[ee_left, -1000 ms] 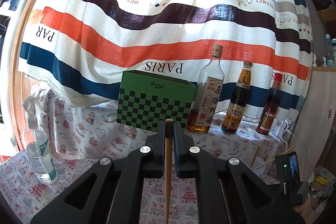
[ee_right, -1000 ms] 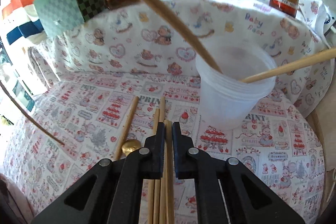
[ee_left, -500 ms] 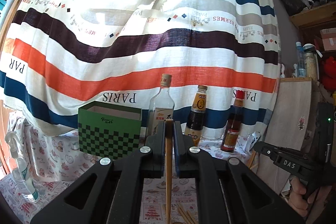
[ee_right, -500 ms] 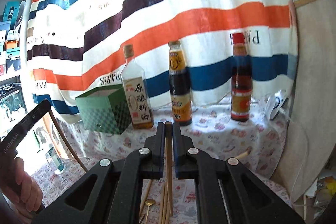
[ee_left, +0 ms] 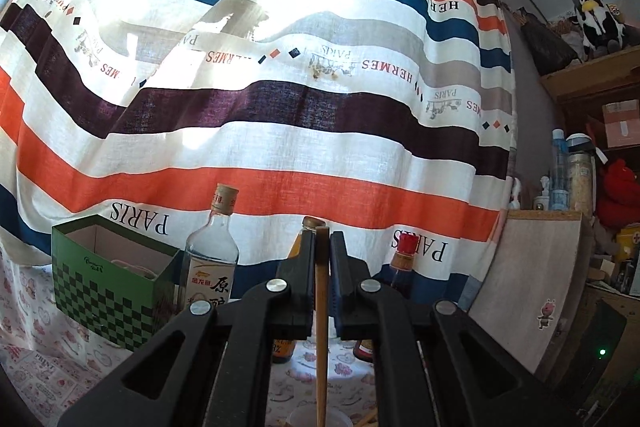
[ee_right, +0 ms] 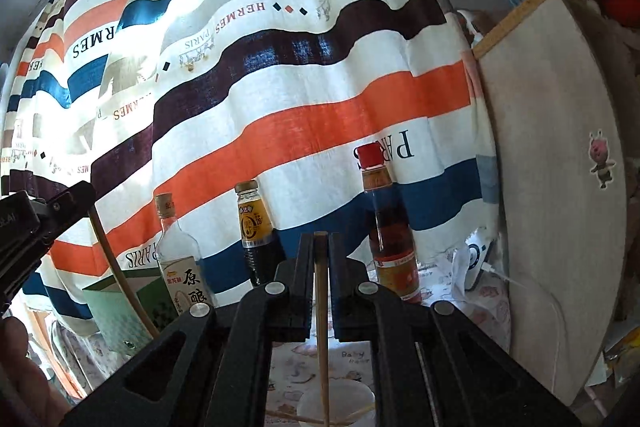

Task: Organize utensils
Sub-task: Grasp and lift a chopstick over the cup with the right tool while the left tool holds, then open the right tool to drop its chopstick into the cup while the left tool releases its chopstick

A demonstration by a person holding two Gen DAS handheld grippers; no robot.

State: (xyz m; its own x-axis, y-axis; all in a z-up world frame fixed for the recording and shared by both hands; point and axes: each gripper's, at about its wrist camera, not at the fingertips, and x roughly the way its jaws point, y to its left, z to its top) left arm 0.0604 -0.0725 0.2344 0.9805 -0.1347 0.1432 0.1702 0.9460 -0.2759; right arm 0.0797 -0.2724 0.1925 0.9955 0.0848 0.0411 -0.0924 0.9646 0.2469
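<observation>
Striped curtain (ee_left: pixel 280 131) ahead; both tools level, gripping chopsticks.

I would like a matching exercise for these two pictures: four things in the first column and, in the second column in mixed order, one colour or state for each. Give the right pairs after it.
Things:
1. box
2. rightmost bottle's cap
3. chopstick in the right tongs
4. cup

Colour or state:
A. translucent white, with chopsticks inside
B. green with a check pattern, top open
C. red
D. pinched between shut jaws, hanging down

Pairs: 1-B, 2-C, 3-D, 4-A
</observation>
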